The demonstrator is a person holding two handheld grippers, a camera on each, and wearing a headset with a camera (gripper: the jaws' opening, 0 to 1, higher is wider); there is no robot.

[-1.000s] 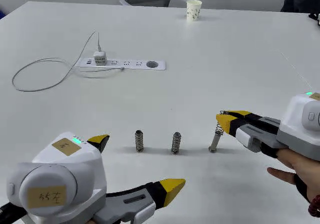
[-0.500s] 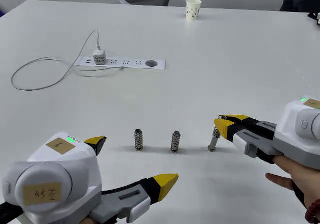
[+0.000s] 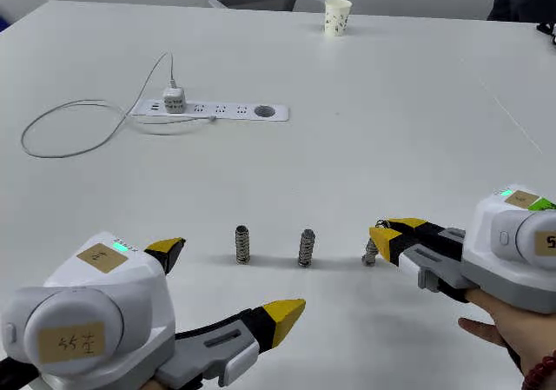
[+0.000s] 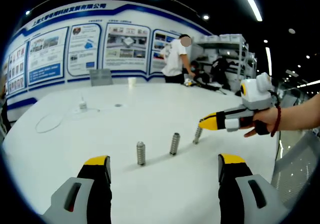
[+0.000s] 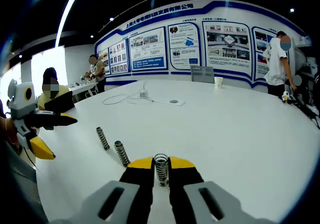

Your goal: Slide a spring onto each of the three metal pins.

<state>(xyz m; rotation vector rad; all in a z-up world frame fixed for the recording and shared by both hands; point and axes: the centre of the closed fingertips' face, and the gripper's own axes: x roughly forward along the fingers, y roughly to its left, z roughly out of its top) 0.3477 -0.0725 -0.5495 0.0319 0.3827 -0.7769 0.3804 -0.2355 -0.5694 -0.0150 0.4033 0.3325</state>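
Your left gripper (image 3: pixel 228 279) hangs over the tabletop's (image 3: pixel 373 138) near edge, jaws wide apart and empty. Your right gripper (image 3: pixel 387 232) pinches the third spring (image 3: pixel 371 251), beside two sprung pins (image 3: pixel 242 244). A power strip (image 3: pixel 213 110) lies midway left, a paper cup (image 3: pixel 337 16) by the far edge. Since a second ago, that spring has sunk lower.

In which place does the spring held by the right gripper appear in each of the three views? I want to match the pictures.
Head view: the spring is lower right of centre, at the yellow tips of the right gripper.
Left gripper view: the spring is right of centre, at the tip of the other gripper.
Right gripper view: the spring is at bottom centre, between the shut jaws.
Shared landmark: the paper cup, far behind.
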